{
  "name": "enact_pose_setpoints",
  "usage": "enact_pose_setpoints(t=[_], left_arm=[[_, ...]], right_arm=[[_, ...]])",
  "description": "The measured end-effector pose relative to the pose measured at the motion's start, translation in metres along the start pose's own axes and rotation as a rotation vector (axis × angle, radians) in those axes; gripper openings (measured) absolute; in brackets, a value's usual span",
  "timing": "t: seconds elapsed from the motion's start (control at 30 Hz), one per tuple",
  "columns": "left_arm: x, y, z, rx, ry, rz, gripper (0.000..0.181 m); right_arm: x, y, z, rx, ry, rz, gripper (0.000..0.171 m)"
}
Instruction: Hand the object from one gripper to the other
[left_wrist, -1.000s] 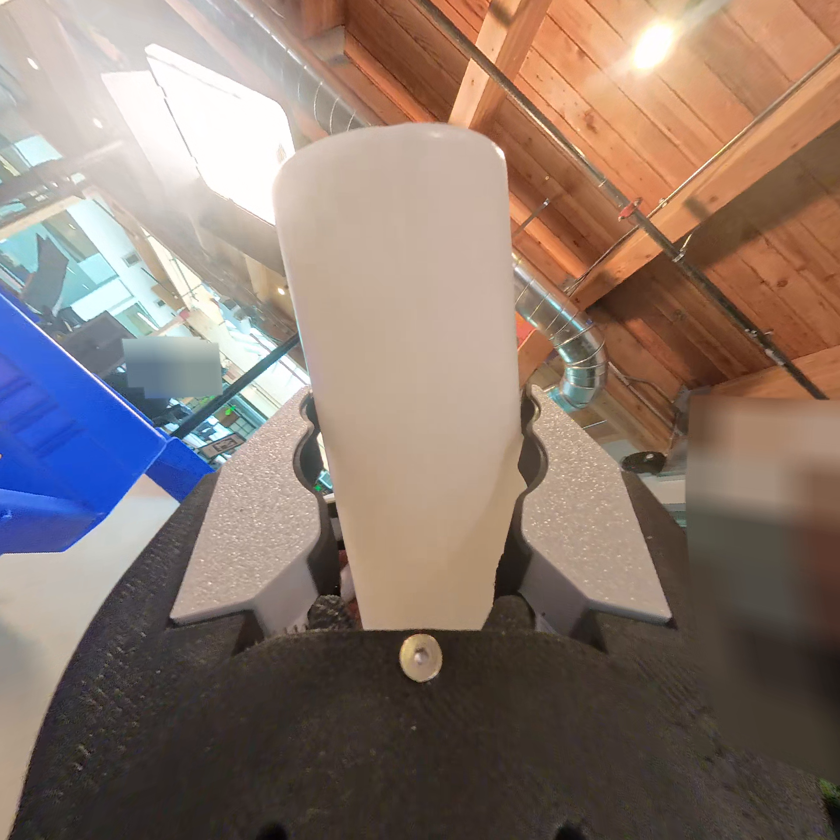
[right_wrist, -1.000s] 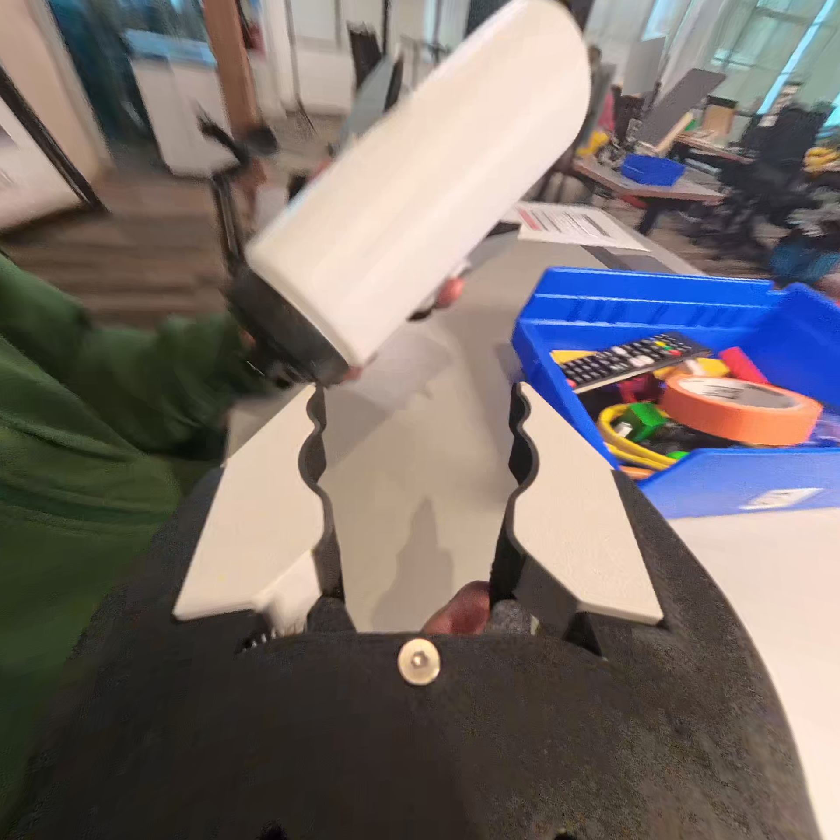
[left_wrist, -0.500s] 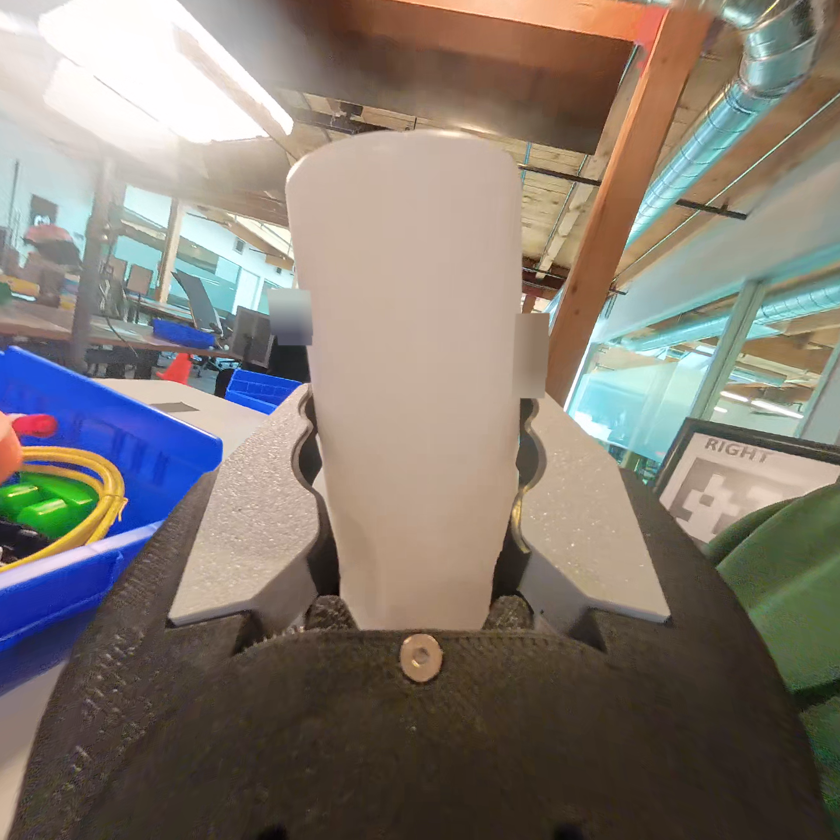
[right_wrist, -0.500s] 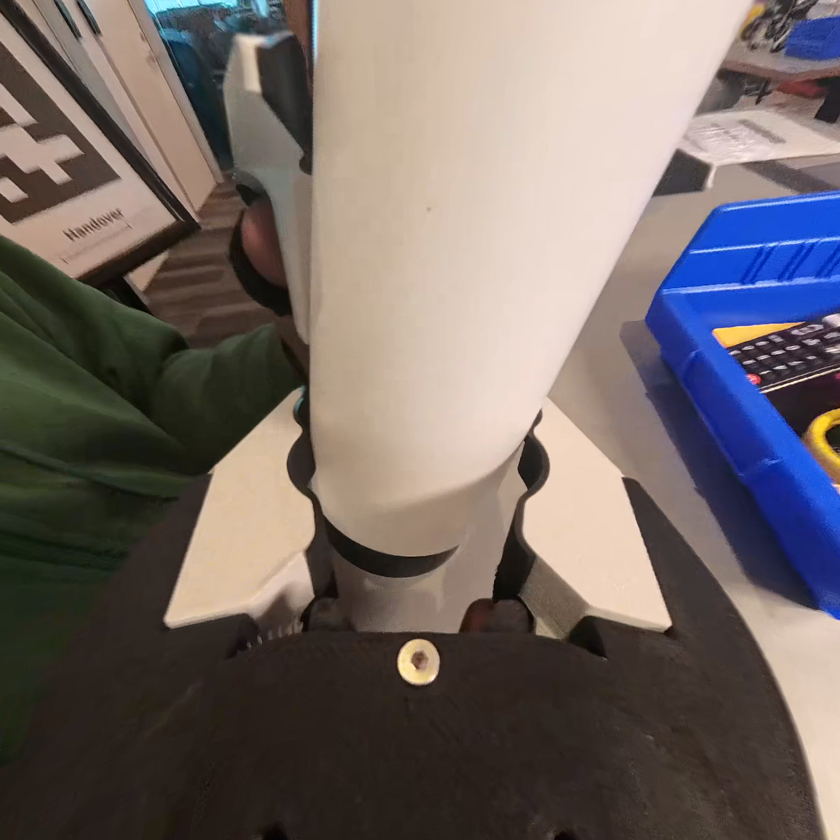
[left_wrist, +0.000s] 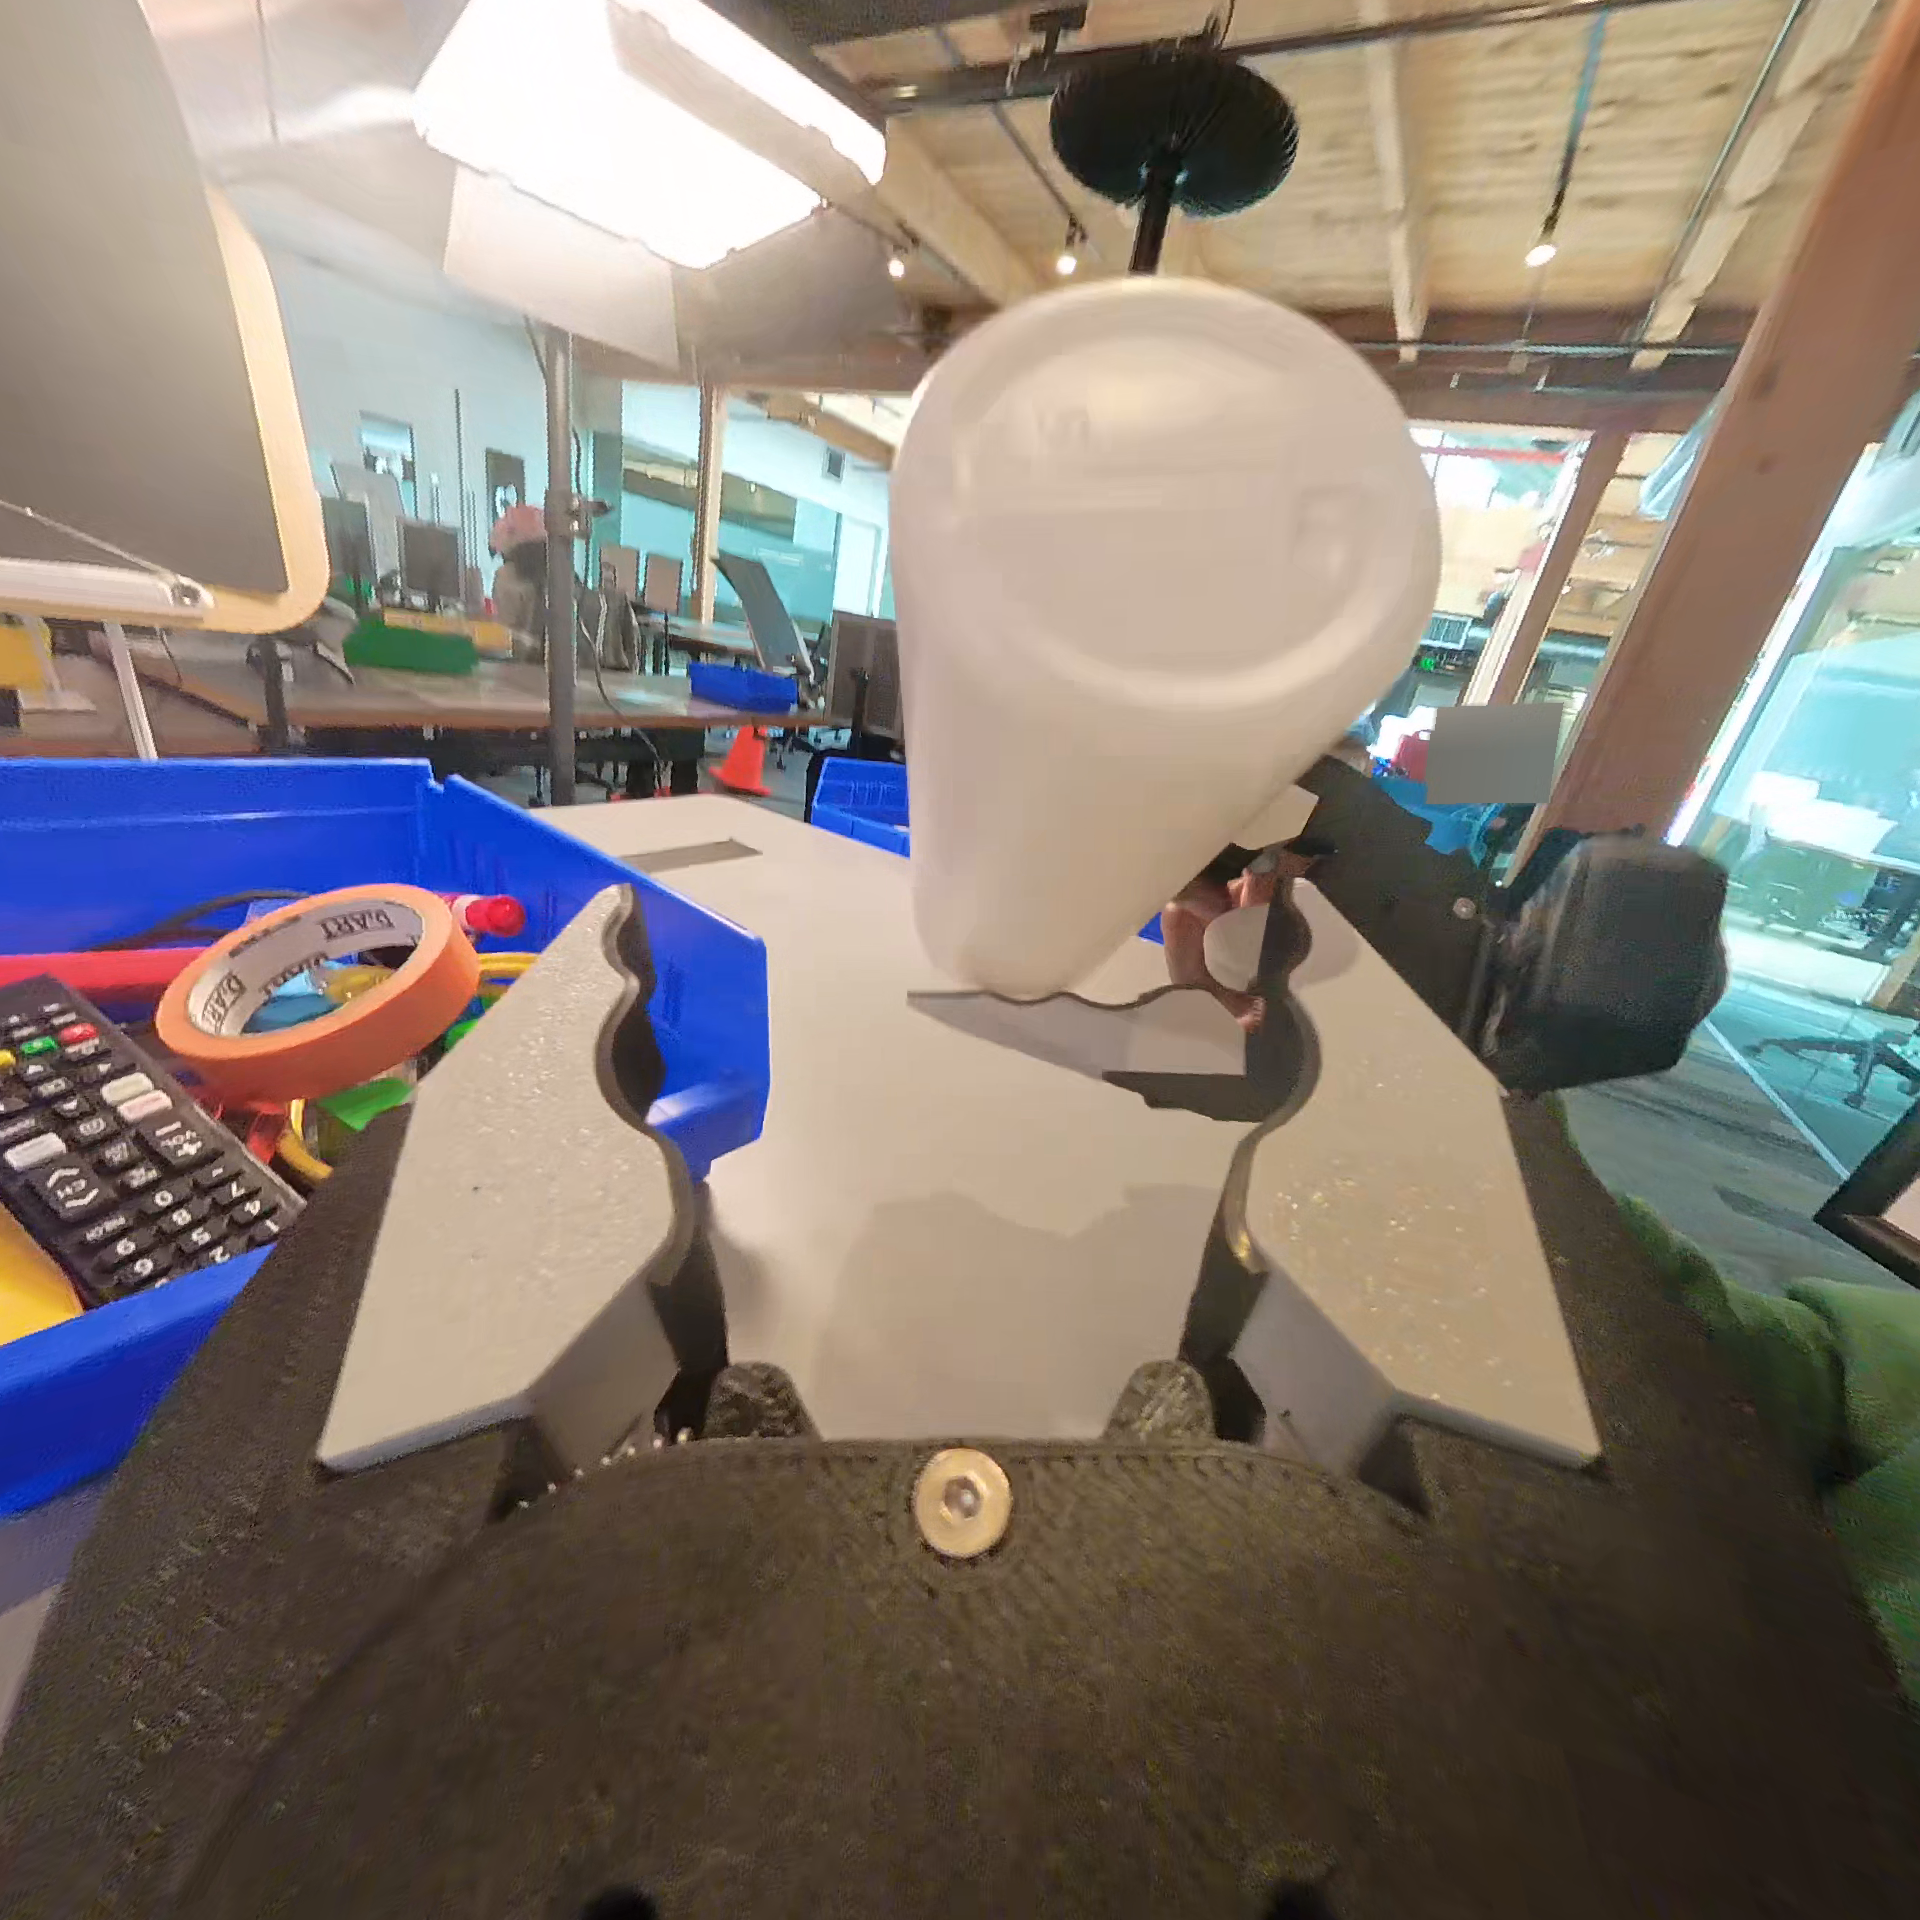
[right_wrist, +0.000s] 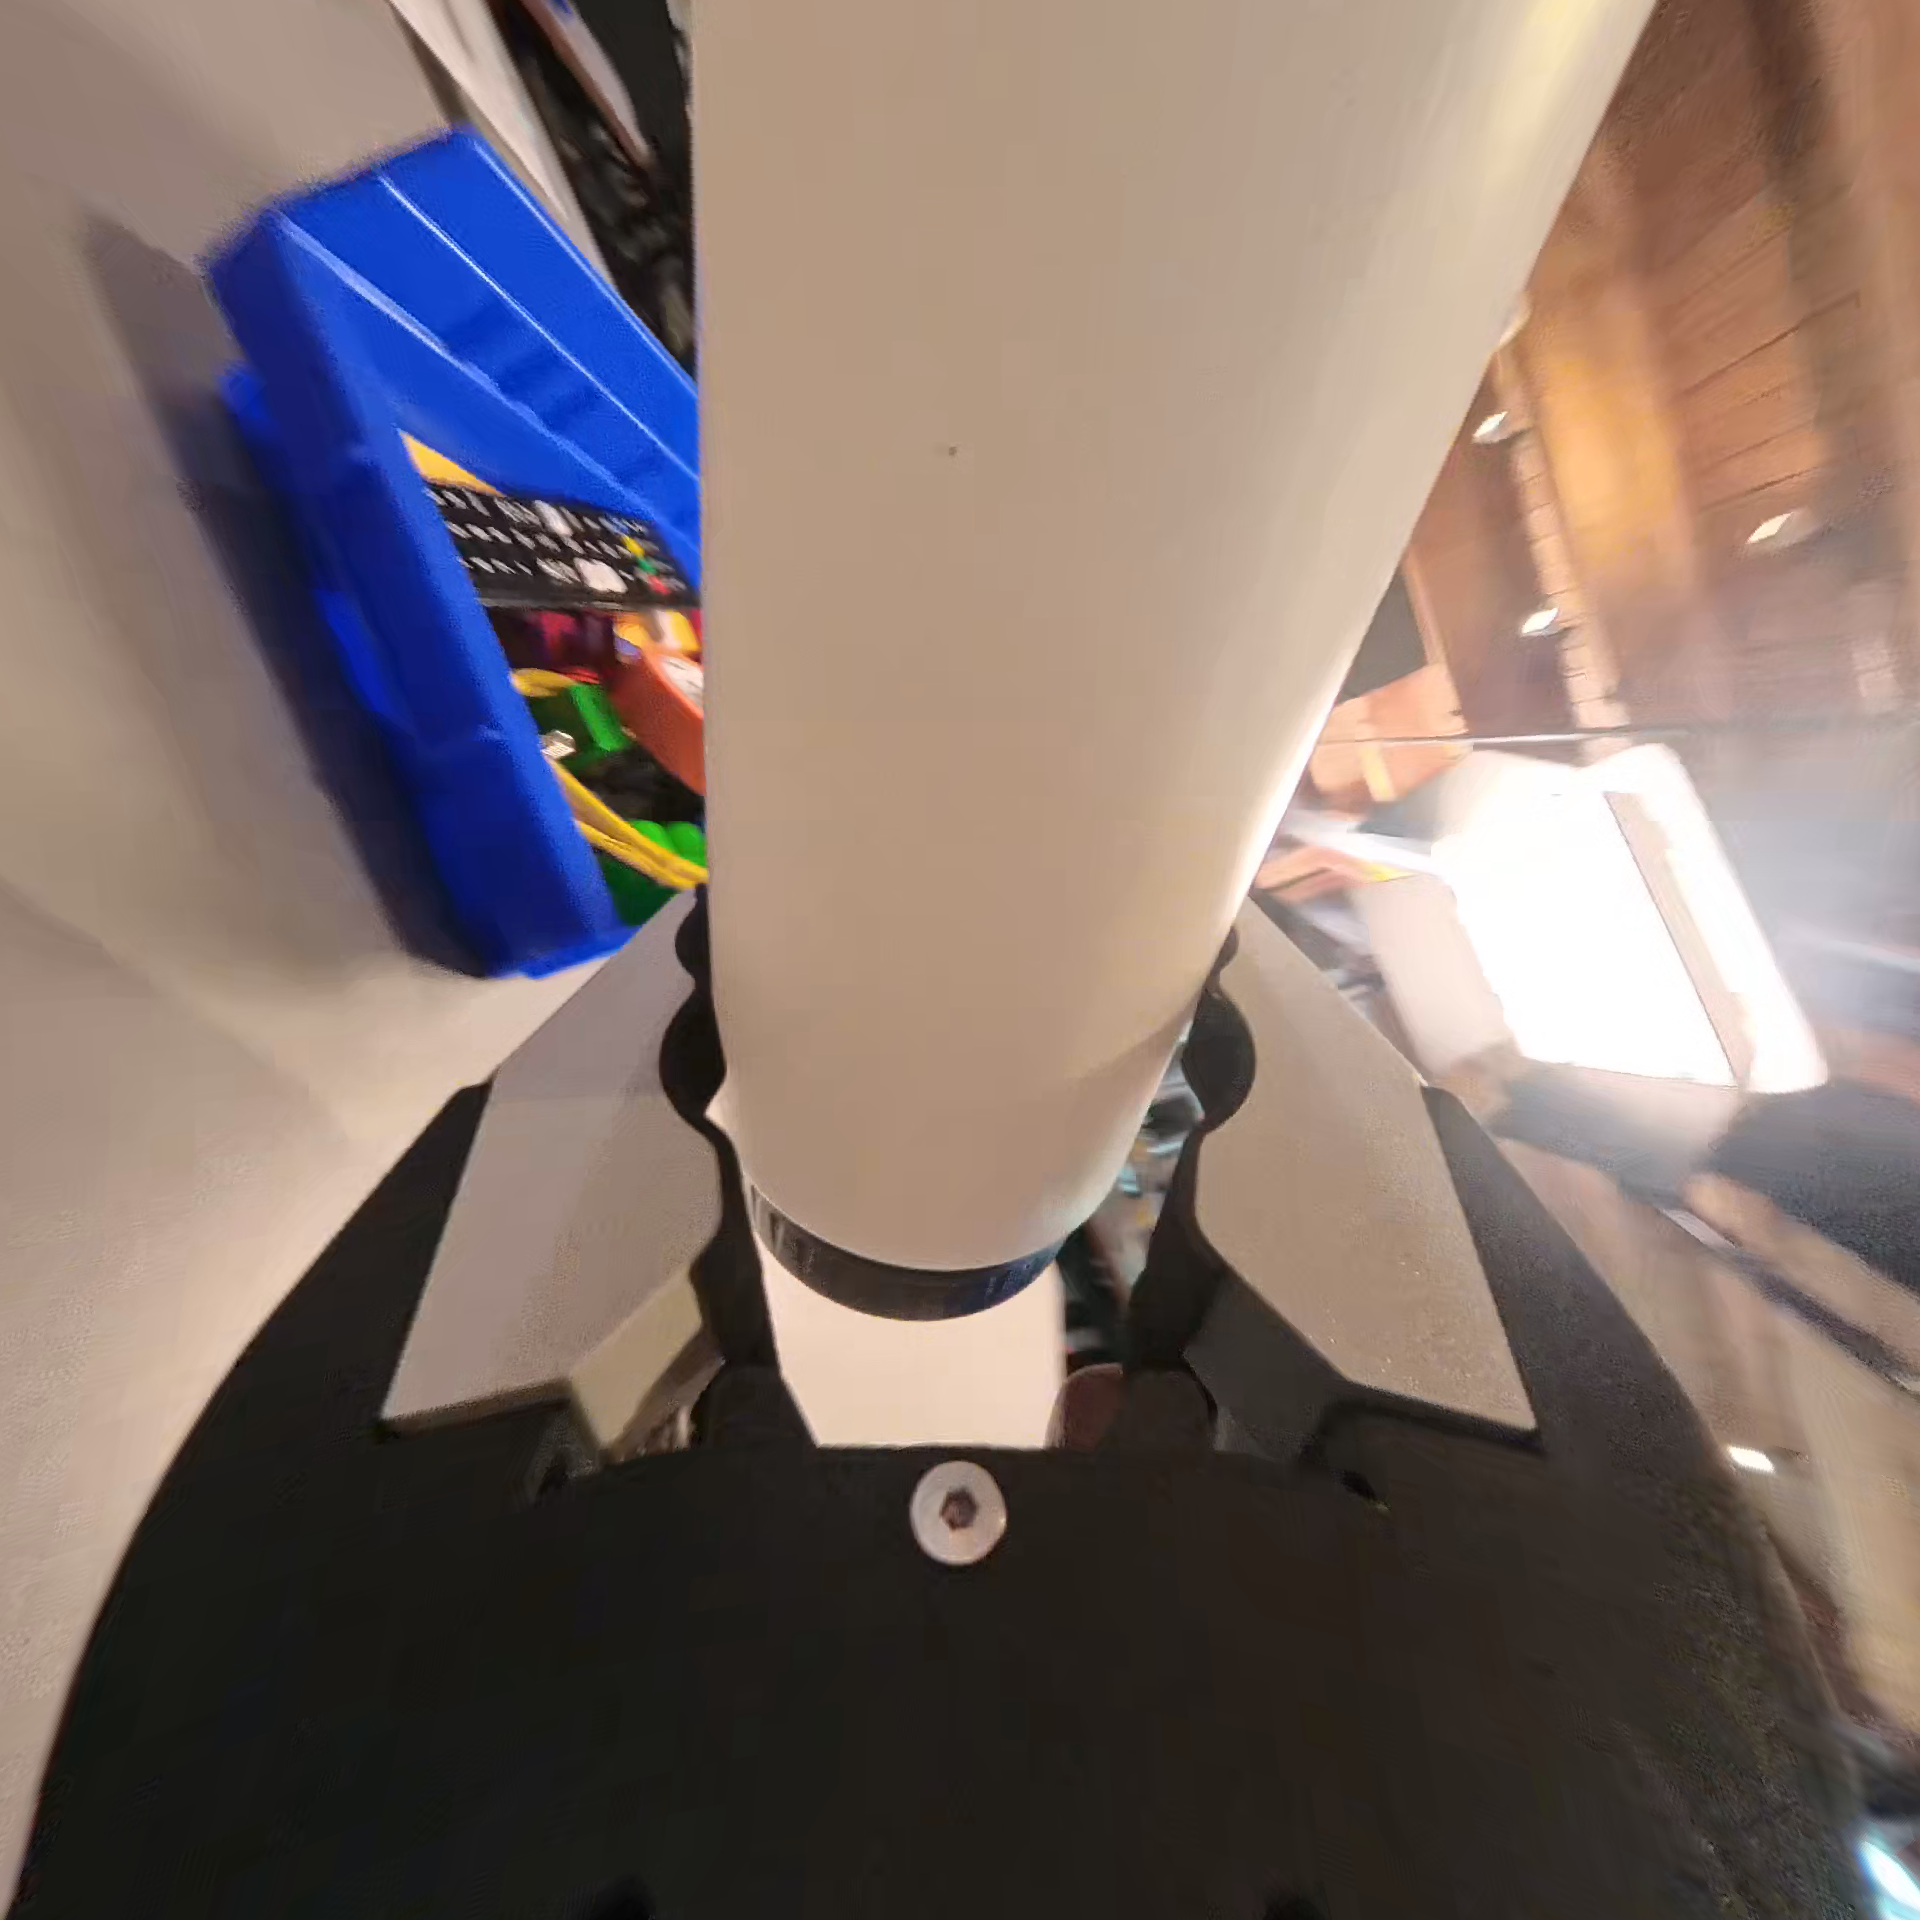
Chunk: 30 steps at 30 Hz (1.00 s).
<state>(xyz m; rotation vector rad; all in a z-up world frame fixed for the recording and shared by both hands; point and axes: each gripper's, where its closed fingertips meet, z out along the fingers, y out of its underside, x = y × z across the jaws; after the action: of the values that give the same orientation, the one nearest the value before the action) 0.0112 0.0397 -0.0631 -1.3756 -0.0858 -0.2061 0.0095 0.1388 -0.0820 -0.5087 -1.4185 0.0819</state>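
A white bottle (left_wrist: 1153, 623) with a black ring at its neck is held in the air over the grey table (left_wrist: 935, 1247). My right gripper (right_wrist: 966, 930) is shut on the bottle (right_wrist: 1039, 520) near the ringed neck. In the left wrist view the right gripper (left_wrist: 1236, 997) comes in from the right, with the bottle's base tilted towards the camera. My left gripper (left_wrist: 951, 888) is open and empty. It sits just short of the bottle and apart from it.
A blue bin (left_wrist: 582, 862) stands left of my left gripper, holding a black remote (left_wrist: 114, 1132), an orange tape roll (left_wrist: 322, 997) and several small coloured items. The bin (right_wrist: 416, 540) also shows in the right wrist view. A green sleeve (left_wrist: 1818, 1351) is at the right.
My left gripper has opened, let go of the bottle and drawn back. My right gripper closed on the bottle's neck end and now carries it, tilted, with its view swung round.
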Motion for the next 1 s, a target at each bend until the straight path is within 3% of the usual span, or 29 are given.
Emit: enact_pose_setpoints(t=[0.27,0.53,0.73,0.87,1.0], left_arm=[[-0.001,0.015,0.001,-0.177,-0.104,0.067,0.123],[-0.01,0.047,0.001,-0.35,-0.148,0.048,0.12],[-0.008,0.057,0.012,-0.306,-0.064,-0.104,0.12],[-0.002,0.055,0.02,-0.216,0.041,-0.303,0.119],[0.013,0.047,0.025,-0.126,0.172,-0.452,0.119]], right_arm=[[-0.013,-0.008,0.002,0.022,0.083,-0.331,0.093],[-0.014,-0.006,0.003,0.008,0.105,-0.399,0.093],[0.017,-0.002,0.0,-0.017,0.227,-0.254,0.094],[0.047,0.003,-0.007,-0.032,0.331,-0.075,0.105],[0.068,0.003,-0.015,0.018,0.383,0.209,0.097]])
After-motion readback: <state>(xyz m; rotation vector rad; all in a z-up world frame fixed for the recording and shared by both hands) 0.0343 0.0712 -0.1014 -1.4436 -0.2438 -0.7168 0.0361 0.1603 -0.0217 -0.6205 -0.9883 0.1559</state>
